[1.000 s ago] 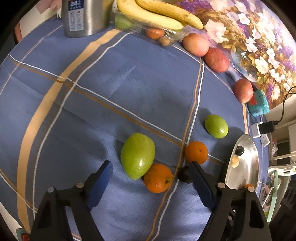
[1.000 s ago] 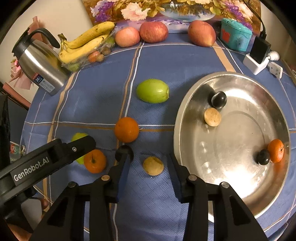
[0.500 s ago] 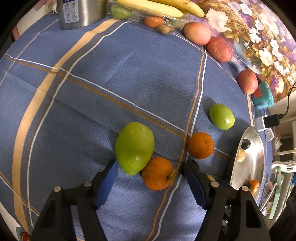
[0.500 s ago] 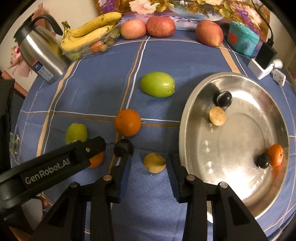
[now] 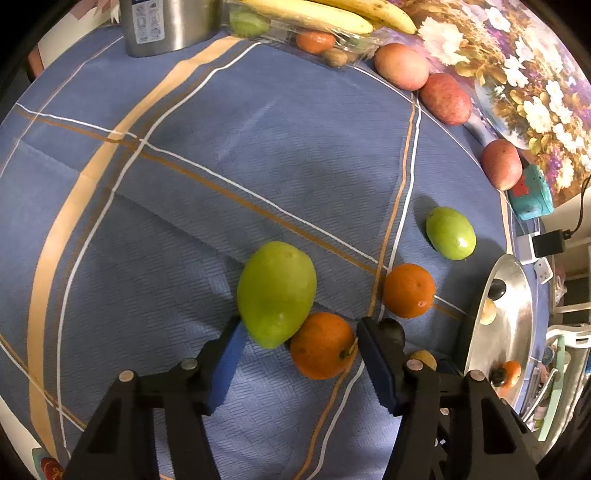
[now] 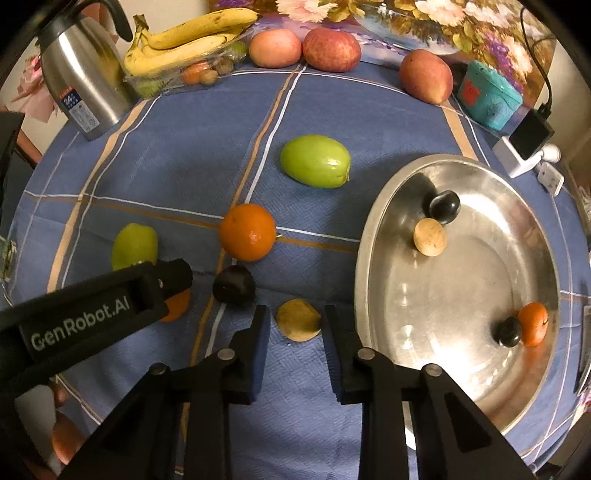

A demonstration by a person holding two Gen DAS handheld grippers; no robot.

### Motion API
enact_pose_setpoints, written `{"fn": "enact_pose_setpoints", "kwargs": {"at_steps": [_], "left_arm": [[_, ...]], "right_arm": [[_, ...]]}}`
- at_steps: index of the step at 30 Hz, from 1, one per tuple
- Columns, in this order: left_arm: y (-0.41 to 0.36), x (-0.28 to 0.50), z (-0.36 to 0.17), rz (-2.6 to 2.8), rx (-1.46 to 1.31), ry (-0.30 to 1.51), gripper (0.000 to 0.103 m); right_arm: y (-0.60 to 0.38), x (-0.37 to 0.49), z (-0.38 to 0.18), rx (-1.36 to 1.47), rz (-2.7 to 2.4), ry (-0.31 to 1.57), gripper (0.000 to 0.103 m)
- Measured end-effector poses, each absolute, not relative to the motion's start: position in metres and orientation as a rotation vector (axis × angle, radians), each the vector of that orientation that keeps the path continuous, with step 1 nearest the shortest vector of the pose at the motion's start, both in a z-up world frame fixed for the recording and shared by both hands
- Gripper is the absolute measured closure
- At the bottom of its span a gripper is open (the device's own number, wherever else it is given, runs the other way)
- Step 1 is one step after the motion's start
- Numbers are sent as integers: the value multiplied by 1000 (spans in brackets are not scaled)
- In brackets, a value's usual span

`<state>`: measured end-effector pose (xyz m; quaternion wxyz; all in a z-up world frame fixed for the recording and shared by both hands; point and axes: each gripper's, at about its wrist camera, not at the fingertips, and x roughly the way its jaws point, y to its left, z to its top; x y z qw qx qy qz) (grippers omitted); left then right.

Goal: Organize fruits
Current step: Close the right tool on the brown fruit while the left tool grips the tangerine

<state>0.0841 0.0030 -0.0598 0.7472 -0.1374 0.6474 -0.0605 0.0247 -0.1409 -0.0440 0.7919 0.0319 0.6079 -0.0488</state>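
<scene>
Home dining table, checked blue tablecloth (image 6: 177, 170), steel thermos (image 6: 83, 79) and flower painting (image 6: 424, 18) beyond the jaws

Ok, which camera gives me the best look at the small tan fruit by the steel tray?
The right wrist view: the small tan fruit sits unobstructed between the right claw pads, beside the steel tray. The left wrist view shows only a sliver behind the left claw finger.

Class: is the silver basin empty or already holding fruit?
Holding fruit: the silver basin contains an orange, two dark fruits and one tan fruit.
</scene>
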Motion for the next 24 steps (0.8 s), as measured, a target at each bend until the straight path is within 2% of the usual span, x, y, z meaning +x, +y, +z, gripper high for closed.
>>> {"fn": "enact_pose_setpoints", "kwargs": {"at_steps": [11, 24], "left_arm": [[5, 80, -58, -132, -305, 1420, 41], [5, 78, -58, -141, -337, 1430, 43]], "right_arm": [[-125, 27, -48, -64, -119, 1302, 78], [-130, 25, -43, -5, -107, 1292, 77]]}}
